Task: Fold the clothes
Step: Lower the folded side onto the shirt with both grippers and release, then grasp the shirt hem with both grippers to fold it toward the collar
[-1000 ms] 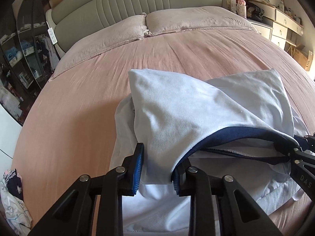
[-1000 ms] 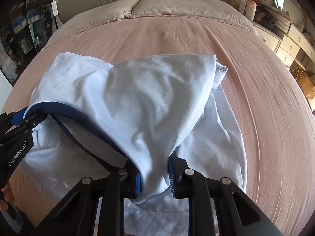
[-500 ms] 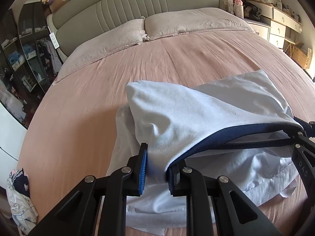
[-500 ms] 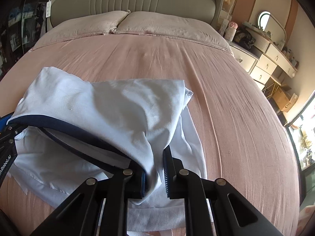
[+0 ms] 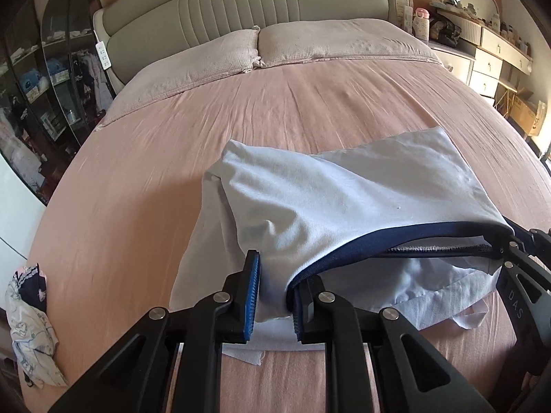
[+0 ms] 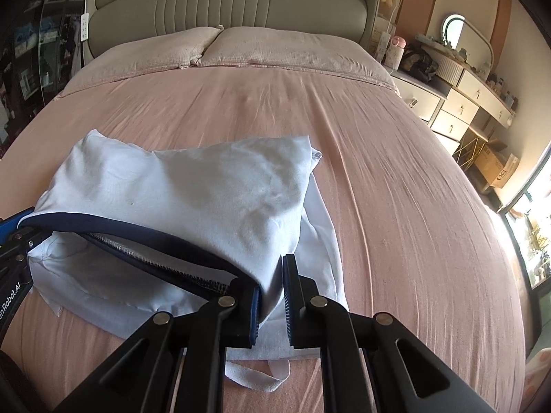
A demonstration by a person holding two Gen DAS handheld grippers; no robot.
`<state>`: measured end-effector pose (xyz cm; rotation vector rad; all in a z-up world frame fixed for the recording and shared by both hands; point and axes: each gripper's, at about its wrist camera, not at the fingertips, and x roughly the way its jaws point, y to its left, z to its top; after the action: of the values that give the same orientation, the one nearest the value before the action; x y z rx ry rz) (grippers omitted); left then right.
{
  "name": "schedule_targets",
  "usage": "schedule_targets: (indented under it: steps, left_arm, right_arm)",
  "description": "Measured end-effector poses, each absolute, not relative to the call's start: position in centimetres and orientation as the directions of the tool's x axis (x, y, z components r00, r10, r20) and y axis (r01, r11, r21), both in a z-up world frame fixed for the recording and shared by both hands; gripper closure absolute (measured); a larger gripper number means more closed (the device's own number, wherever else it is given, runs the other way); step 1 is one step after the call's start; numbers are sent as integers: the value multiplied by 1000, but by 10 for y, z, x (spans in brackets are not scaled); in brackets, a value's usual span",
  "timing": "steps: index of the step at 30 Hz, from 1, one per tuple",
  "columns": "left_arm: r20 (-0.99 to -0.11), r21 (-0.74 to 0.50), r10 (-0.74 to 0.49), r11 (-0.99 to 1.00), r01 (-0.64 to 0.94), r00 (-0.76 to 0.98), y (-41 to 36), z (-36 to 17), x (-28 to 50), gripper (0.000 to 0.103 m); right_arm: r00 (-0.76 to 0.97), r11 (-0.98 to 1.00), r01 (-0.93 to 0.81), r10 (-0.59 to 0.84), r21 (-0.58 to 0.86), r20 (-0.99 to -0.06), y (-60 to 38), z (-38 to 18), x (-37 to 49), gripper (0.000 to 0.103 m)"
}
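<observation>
Home bedroom, pink-sheeted bed [image 5: 275,110], padded headboard [image 5: 248,3], two pillows [image 6: 213,48], dresser with drawers [image 6: 458,103]

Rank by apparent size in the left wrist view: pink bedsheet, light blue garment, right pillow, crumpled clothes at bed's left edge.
1. pink bedsheet
2. light blue garment
3. right pillow, though it is farther away, so true size is unsure
4. crumpled clothes
</observation>
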<state>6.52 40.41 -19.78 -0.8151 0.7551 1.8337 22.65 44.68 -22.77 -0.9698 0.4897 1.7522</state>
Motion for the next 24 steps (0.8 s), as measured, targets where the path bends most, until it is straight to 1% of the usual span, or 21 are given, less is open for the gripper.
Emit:
schedule_targets:
  steps: [4,8,12,17,19,24]
  left_arm:
    - [-792,147,519,-351,-925,-323,393,-192,74,88]
    - [-780,196,520,-326,-925,-349,388,-193,86,88]
    - [-806,193,482,-335,-922,-344,383,-200,86,88]
    - [-815,191,472,-328,-925,-335,376,-205,91,88]
    - [-818,167,479,-331,-929,-318,373,-203,91,88]
    - [-833,29,510,-342,-939,-211,362,-188,87,88]
  right_arm:
    - [-146,-386,-916,573,-109,-806,440,-228,232,94]
    - [-145,-385,-917,555,-99,-819,433,-229,238,94]
    - [-151,-393,-916,534,-86,-832,429,-231,239,94]
    - [-168,-427,-901,517,-82,-840,421,-232,237,94]
    - [-174,-432,-899,510,-76,-843,419,-232,238,94]
    - [-251,-450,-893,471,14,-846,412,-224,242,93]
